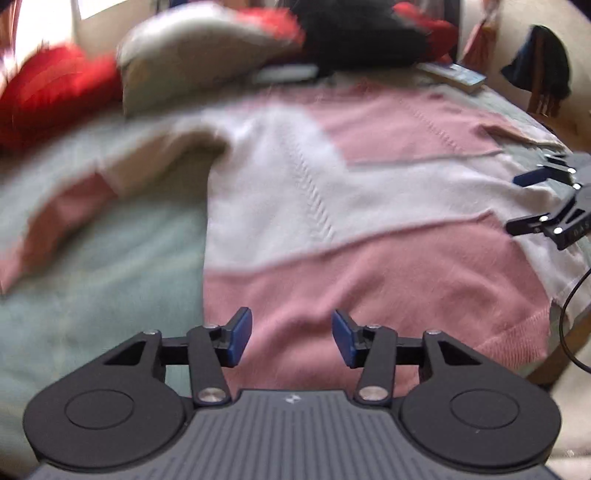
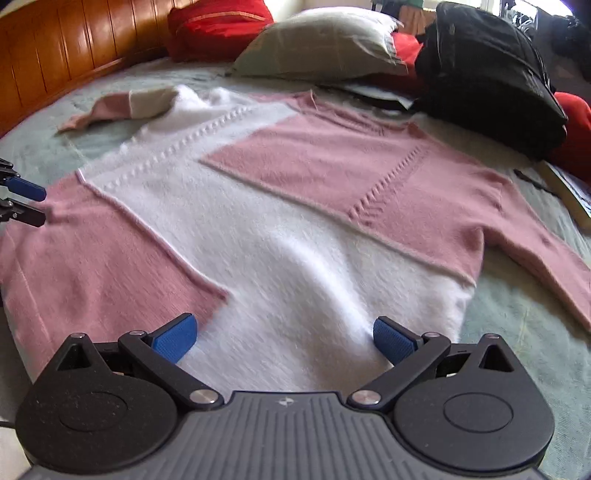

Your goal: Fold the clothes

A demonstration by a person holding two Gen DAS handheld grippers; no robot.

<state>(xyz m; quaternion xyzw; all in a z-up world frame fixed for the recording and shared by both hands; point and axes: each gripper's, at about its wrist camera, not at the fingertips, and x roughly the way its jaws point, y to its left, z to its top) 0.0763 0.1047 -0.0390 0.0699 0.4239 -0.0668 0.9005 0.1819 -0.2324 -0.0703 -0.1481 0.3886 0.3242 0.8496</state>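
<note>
A pink and white knit sweater [image 1: 332, 206] lies spread flat on the pale green bedspread [image 1: 92, 295], also in the right wrist view [image 2: 295, 229]. Its left sleeve [image 1: 74, 199] is bunched out to the side; the other sleeve [image 2: 546, 266] reaches right. My left gripper [image 1: 291, 338] is open and empty over the pink hem. My right gripper [image 2: 282, 338] is open and empty over the white hem. The right gripper also shows at the left view's right edge [image 1: 532, 199], and the left gripper at the right view's left edge [image 2: 31, 203].
A grey pillow [image 2: 321, 40], red cushions [image 2: 218, 26] and a black backpack [image 2: 487, 74] lie at the head of the bed. A book [image 2: 569, 195] lies at the right. A wooden headboard [image 2: 55, 66] stands at the left.
</note>
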